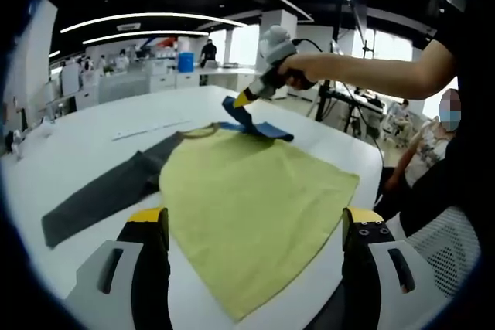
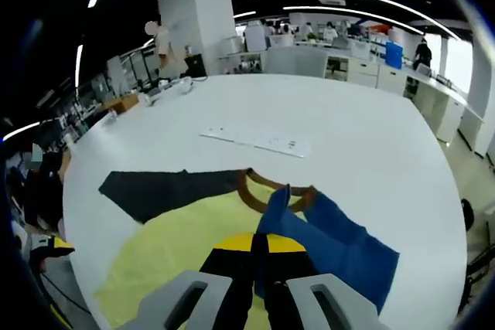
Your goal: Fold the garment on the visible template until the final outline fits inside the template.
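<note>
My right gripper [image 2: 261, 256] pinches the blue sleeve [image 2: 340, 245] at lower centre, lifting it. My left gripper [image 1: 255, 226] hovers, jaws spread, over the yellow garment [image 1: 247, 199] mid-frame. Grey sleeve [image 1: 100, 195] lies flat; I reckon folding's barely begun.

No text, label, brand, number or sign can be read in either view. The long white strip [image 2: 259, 141] lying on the white table [image 2: 371, 113] carries a few small dark marks, but they are too small to make out.
</note>
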Available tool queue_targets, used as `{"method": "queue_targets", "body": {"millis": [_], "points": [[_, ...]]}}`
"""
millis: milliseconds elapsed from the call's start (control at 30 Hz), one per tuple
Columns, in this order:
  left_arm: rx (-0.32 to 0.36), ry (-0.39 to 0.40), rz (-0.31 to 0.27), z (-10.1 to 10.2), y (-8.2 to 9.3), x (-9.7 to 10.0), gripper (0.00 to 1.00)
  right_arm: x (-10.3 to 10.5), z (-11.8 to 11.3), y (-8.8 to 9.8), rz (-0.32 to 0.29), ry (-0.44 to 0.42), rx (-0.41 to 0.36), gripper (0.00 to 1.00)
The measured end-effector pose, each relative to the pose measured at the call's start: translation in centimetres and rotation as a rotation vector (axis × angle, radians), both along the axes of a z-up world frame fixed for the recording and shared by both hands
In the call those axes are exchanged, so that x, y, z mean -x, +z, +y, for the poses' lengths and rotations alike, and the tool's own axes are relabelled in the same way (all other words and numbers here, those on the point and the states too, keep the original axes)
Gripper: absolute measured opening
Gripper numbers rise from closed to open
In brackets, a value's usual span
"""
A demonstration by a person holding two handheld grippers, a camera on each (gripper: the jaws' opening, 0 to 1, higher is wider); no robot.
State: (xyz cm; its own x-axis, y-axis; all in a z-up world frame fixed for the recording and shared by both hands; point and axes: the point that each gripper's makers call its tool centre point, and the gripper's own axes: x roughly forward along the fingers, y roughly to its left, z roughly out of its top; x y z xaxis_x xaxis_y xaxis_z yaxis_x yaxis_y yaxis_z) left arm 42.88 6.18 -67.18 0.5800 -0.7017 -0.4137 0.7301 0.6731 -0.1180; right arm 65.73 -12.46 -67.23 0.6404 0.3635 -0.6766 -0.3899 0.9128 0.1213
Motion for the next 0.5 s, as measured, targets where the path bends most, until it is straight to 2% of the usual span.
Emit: {"method": "queue_targets", "body": {"millis": [500], "points": [[-0.004,0.01,0.0,0.5,-0.2,0.0,0.89,-0.7,4.1,1.1,-0.024,0.069,0.003,0.0]]}}
